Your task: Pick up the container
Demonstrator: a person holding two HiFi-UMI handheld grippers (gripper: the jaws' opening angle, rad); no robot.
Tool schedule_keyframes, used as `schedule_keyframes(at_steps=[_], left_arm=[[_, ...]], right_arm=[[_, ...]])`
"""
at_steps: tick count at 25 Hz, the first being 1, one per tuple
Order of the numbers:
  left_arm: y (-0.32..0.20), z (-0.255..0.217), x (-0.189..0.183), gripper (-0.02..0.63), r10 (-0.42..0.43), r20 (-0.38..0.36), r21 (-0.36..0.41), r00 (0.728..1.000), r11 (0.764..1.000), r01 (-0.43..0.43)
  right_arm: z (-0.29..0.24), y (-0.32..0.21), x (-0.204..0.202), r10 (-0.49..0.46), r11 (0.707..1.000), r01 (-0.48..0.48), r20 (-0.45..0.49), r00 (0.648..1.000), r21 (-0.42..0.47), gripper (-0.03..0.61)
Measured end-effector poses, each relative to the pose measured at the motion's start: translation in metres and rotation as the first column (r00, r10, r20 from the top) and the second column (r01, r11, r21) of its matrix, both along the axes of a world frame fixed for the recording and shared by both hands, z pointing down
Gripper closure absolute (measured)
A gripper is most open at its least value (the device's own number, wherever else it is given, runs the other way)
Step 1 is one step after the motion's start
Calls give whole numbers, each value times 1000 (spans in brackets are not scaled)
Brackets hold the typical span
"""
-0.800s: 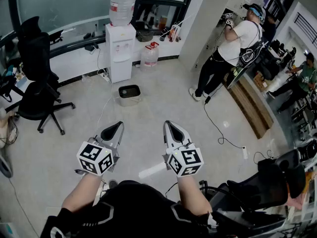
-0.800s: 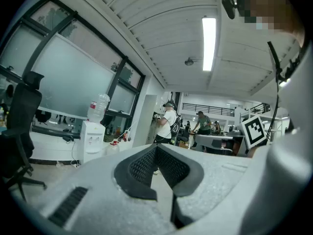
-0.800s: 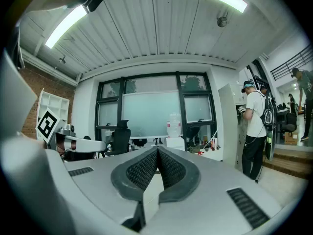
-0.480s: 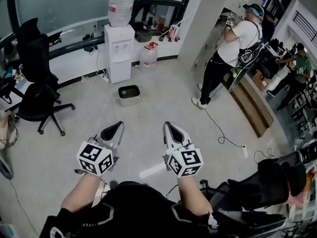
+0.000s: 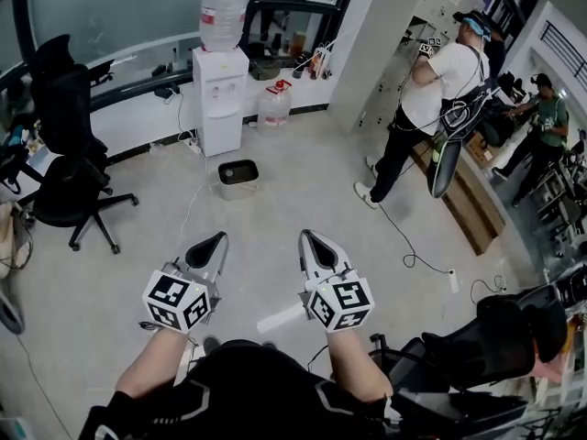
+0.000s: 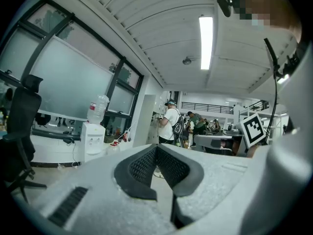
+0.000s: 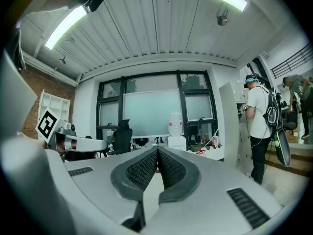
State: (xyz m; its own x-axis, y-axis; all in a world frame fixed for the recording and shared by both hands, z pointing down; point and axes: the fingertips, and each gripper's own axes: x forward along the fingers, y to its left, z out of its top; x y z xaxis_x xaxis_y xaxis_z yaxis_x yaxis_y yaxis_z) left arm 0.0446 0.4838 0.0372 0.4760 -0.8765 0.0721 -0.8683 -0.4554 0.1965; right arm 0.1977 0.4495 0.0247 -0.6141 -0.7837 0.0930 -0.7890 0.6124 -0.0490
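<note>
Grippers are held side by side and level over the pale floor, one in each of the person's hands. The left gripper has its jaws brought together; in the left gripper view the ribbed black pads meet at the tip with nothing between them. The right gripper is likewise closed and empty, its pads touching at the front in the right gripper view.

The container, apparently a small grey rectangular tub with a dark inside, though it shows too small to be sure, stands on the floor well ahead of both grippers and apart from them. It lies roughly between their two lines, slightly nearer the left one. Just beyond it stands a white water dispenser with a large clear bottle upside down on top, and a second water jug sits on the floor beside the dispenser. A black office chair stands to the left. To the right, a person in a white shirt stands facing a wall, and a black cable trails across the floor nearby.
</note>
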Motion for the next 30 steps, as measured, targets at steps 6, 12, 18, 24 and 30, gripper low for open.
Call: schedule_keyframes(at_steps=[6, 12, 18, 24, 30], left_arm=[[5, 6, -18, 609, -8, -7, -8, 1000, 1000, 8], [3, 7, -40, 609, 3, -17, 14, 1000, 1000, -3], [4, 7, -70, 609, 25, -22, 18, 999, 1000, -25], [4, 14, -93, 609, 58, -31, 12, 998, 998, -58], [-6, 20, -100, 609, 55, -42, -1, 998, 998, -55]], right_arm=[[4, 3, -18, -3, 1000, 3, 14, 1000, -17, 578], [8, 3, -37, 8, 1000, -8, -9, 1000, -10, 578], [5, 9, -65, 33, 999, -33, -20, 999, 0, 578], [10, 14, -90, 59, 998, -59, -32, 998, -4, 578], [15, 3, -97, 54, 998, -55, -35, 998, -15, 578]])
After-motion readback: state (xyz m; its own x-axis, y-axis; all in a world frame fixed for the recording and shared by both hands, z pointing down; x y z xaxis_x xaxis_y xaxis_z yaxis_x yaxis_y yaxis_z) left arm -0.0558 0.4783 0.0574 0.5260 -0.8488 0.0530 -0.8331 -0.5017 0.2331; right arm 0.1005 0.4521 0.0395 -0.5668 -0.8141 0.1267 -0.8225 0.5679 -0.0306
